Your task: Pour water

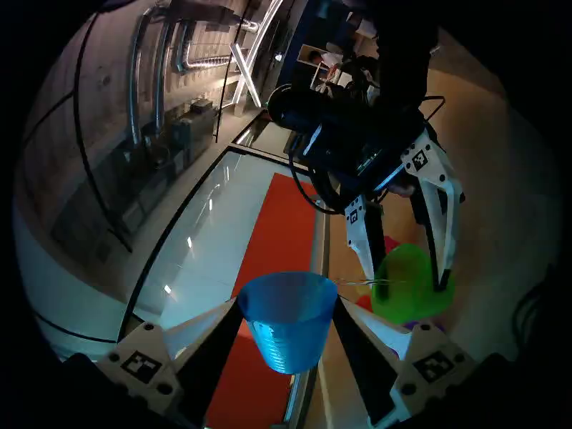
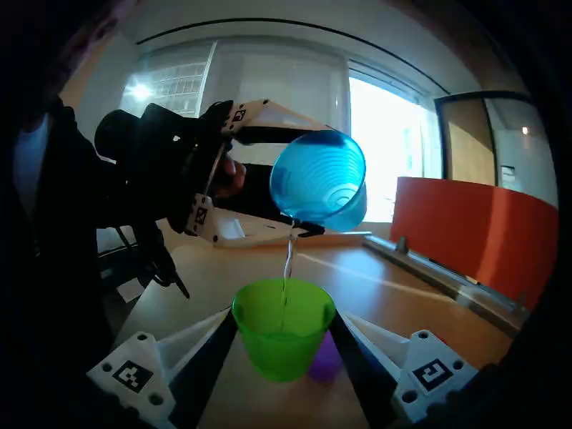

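Note:
My left gripper point(image 1: 287, 314) is shut on a blue ribbed plastic cup point(image 1: 288, 330). In the right gripper view that blue cup point(image 2: 319, 179) is tipped over, mouth facing the camera. A thin stream of water point(image 2: 288, 261) runs from its rim down into a green cup point(image 2: 284, 336). My right gripper point(image 2: 284, 322) is shut on the green cup and holds it upright just below the blue one. In the left gripper view the green cup point(image 1: 407, 282) sits between the right gripper's white fingers point(image 1: 440, 214), beyond and to the right of the blue cup.
A wooden table point(image 2: 400, 300) lies under both cups. A small purple object point(image 2: 325, 357) rests on it just behind the green cup. An orange partition point(image 2: 479, 229) runs along the table's far side, with bright windows point(image 2: 379, 136) behind. A person's hand point(image 2: 229, 175) holds the left gripper.

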Demonstrator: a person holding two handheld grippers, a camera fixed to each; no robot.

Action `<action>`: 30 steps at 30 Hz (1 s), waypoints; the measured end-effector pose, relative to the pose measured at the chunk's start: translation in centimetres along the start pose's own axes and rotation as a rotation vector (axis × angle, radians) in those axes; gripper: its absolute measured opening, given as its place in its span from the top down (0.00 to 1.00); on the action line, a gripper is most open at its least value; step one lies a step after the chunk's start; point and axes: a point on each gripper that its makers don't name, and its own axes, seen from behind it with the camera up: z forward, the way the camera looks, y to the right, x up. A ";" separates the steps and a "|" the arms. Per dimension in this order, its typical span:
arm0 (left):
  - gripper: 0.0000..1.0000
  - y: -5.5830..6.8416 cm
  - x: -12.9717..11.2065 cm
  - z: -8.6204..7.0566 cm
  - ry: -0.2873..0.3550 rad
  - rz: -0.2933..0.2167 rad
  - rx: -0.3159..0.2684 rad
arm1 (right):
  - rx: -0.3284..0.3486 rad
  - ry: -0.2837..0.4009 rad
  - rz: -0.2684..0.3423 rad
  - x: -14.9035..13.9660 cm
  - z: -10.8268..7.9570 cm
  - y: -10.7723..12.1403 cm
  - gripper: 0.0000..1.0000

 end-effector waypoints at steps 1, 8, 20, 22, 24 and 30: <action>0.14 0.0 0.0 0.0 0.000 0.002 0.000 | 0.000 0.000 0.000 0.0 0.0 0.0 0.10; 0.14 -0.1 -0.3 0.0 -0.005 0.011 0.002 | 0.002 0.000 -0.001 0.0 -0.1 0.0 0.10; 0.14 0.0 -0.4 0.1 -0.006 0.026 0.002 | 0.001 -0.003 -0.001 -0.3 -0.1 0.0 0.10; 0.14 0.0 -0.3 0.2 -0.006 0.028 0.002 | 0.002 -0.004 -0.001 -0.3 -0.2 0.0 0.10; 0.14 0.0 -0.3 0.2 -0.005 0.029 0.002 | 0.003 -0.004 -0.001 -0.3 -0.2 0.0 0.10; 0.14 0.0 -0.3 0.2 -0.003 0.034 0.001 | 0.004 -0.005 0.000 -0.3 -0.2 0.0 0.10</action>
